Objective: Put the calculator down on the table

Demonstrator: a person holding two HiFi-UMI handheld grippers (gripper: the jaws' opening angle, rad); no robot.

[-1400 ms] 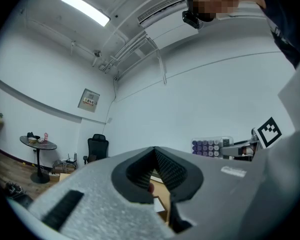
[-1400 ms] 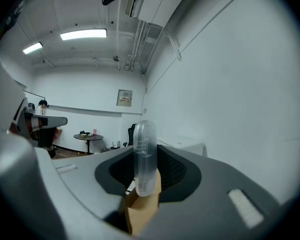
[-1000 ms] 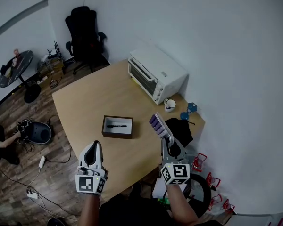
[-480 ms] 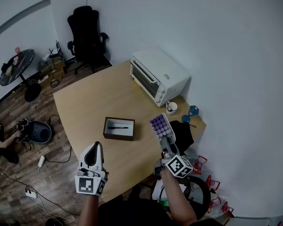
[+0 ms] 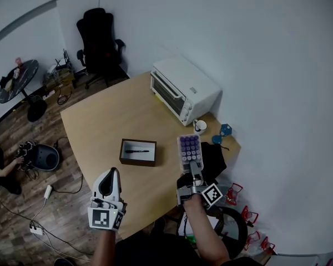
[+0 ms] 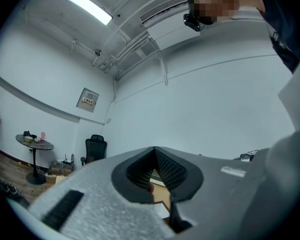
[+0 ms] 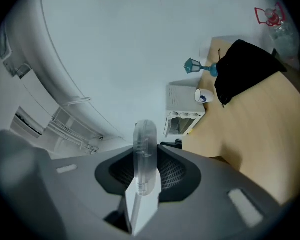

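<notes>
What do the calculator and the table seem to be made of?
Calculator: probably plastic, white body with purple keys; its edge looks clear in the right gripper view.
Table: wood or wood-look laminate, matte, even light brown.

Wide bare stretch of table [image 5: 100, 121] across centre and left of the frame. Blocked at upper right by the toaster oven [image 5: 183, 87], at centre by the brown tray [image 5: 137, 151], along the right edge by mug [image 5: 200, 126], blue ornament [image 5: 225, 130] and black cloth [image 5: 215, 155]. Narrow gap between tray and cloth, taken up by the calculator [image 5: 188, 150].
</notes>
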